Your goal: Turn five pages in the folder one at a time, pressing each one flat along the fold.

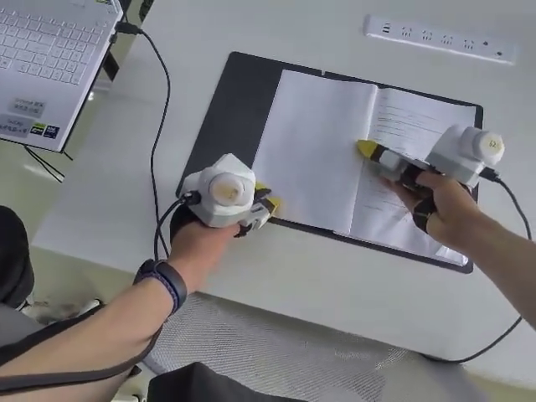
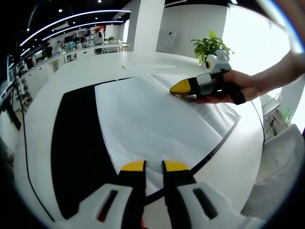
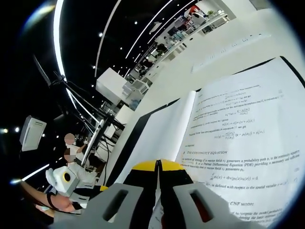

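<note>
On the table [image 1: 335,285] the folder [image 1: 226,117] lies open, with a blank page [image 1: 310,151] on its left half and a printed page [image 1: 419,126] on its right half. The right gripper [image 1: 368,151], jaws closed together, has its tips on the fold between them. The left gripper [image 1: 266,201] is at the near edge of the blank page, jaws a little apart, holding nothing.

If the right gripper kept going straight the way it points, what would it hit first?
Probably the blank left page, just across the fold. The right gripper sits shut at the fold, aimed at that page; height above it is unclear.
</note>
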Demonstrator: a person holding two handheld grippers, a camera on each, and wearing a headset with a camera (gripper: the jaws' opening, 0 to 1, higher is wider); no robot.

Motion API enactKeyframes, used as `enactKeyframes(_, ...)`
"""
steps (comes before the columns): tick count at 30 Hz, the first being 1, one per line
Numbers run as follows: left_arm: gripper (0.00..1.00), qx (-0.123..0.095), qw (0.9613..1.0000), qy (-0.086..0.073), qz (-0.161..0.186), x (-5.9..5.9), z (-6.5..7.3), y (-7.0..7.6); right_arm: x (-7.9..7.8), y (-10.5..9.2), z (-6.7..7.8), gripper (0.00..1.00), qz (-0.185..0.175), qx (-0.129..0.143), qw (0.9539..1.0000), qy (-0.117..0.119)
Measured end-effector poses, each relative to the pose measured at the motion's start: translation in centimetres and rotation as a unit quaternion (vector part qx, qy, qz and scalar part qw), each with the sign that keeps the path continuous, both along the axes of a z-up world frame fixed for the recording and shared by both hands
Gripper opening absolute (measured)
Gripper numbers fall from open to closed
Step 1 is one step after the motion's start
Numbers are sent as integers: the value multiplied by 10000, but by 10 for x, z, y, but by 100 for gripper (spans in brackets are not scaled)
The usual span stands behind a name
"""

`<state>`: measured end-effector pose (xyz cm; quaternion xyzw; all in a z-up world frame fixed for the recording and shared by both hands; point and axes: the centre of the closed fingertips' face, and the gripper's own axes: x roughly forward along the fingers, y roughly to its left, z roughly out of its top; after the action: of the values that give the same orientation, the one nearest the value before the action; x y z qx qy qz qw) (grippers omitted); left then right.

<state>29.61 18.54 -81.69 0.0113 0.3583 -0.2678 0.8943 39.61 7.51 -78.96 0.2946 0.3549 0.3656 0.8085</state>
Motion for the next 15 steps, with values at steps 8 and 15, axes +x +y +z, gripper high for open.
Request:
enactKeyframes(8, 12, 16, 10000, -13, -35, 1, -3, 1, -43, 4, -1, 0, 149, -12, 9999, 73)
enactKeyframes(15, 12, 9, 10000, -14, -43, 1, -4, 1, -86, 8, -3, 0, 307, 3, 9994, 183)
